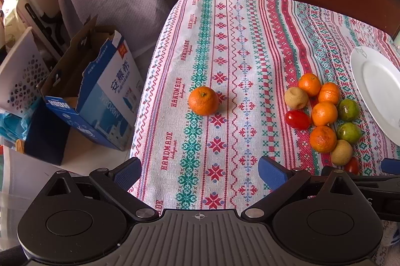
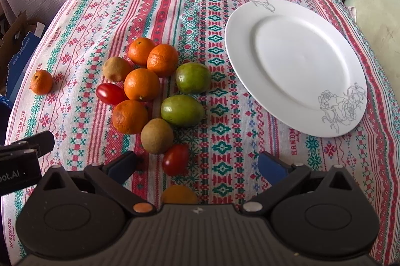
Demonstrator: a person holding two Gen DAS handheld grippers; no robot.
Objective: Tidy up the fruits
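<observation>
Left tool (image 1: 200,172) gapes toward lone orange (image 1: 203,100); plate (image 2: 250,16) bare

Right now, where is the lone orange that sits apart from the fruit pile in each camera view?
Left wrist view: the lone orange sits near centre, left of the pile.
Right wrist view: lone orange at the far left.
Shared landmark: the white plate.

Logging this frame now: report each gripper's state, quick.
Left gripper: open, blue-padded fingers spread, holding nothing.
Right gripper: open, holding nothing; a small red oval tomato lies between its fingers.
</observation>
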